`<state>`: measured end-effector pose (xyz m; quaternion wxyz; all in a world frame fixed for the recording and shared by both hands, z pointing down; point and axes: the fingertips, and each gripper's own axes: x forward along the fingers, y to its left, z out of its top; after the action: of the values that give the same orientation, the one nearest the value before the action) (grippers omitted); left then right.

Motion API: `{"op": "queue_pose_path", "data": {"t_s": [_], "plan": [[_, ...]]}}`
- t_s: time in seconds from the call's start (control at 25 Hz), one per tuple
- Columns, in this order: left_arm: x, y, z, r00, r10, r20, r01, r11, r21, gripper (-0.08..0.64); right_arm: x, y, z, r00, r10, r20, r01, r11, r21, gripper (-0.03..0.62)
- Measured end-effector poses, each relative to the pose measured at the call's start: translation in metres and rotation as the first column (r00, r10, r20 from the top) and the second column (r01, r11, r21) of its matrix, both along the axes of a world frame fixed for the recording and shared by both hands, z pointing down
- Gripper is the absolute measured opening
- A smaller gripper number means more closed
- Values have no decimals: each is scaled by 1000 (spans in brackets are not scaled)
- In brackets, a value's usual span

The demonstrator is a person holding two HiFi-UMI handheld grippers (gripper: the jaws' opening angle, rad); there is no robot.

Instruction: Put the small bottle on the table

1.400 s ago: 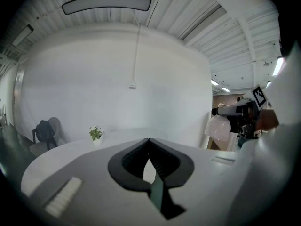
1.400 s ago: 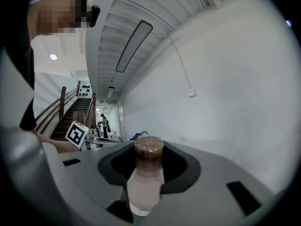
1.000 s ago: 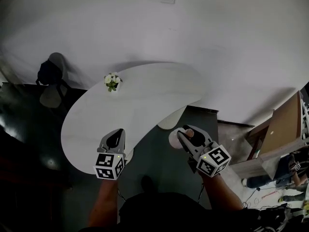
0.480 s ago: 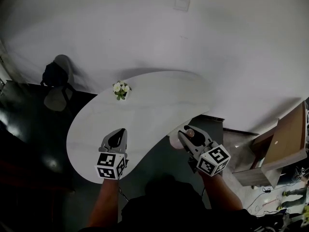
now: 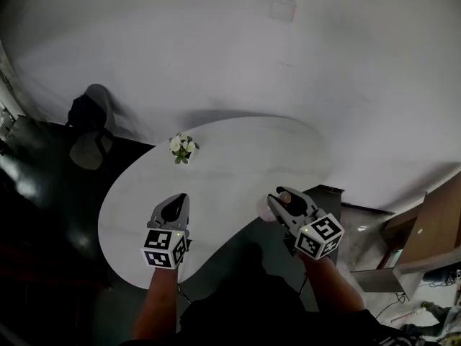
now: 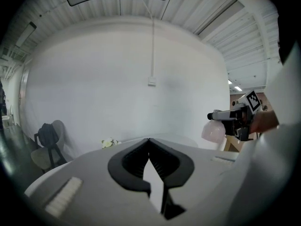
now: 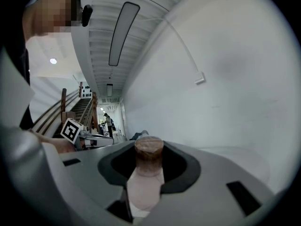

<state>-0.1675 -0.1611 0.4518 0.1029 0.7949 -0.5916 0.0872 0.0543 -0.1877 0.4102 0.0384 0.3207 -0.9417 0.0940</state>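
Note:
A small pale pink bottle (image 7: 146,185) with a brown cork stopper (image 7: 149,149) is held in my right gripper (image 5: 277,200), whose jaws are shut on its neck. In the head view the bottle (image 5: 265,210) hangs at the near right edge of the curved white table (image 5: 223,164). In the left gripper view the bottle (image 6: 214,132) shows at the right, held in the air. My left gripper (image 5: 171,207) hovers over the table's near left part, jaws shut with nothing between them.
A small pot of white flowers (image 5: 181,147) stands on the table's far left side. A dark chair with a bag (image 5: 88,121) is against the white wall at the left. Wooden furniture (image 5: 428,229) stands at the right.
The view has moved forward toward the table; both grippers are now closer over it. The bottle, still held, has come from beside the table to its near right edge.

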Motion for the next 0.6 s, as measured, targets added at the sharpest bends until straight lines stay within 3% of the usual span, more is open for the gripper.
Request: {"op": "queue_pose_path", "data": {"t_s": [0.6], "plan": [[25,-125,8,991,-134,-28,133,991,-31,12,1,-155,11,981,-192,-28,192,981,-6,141]]}}
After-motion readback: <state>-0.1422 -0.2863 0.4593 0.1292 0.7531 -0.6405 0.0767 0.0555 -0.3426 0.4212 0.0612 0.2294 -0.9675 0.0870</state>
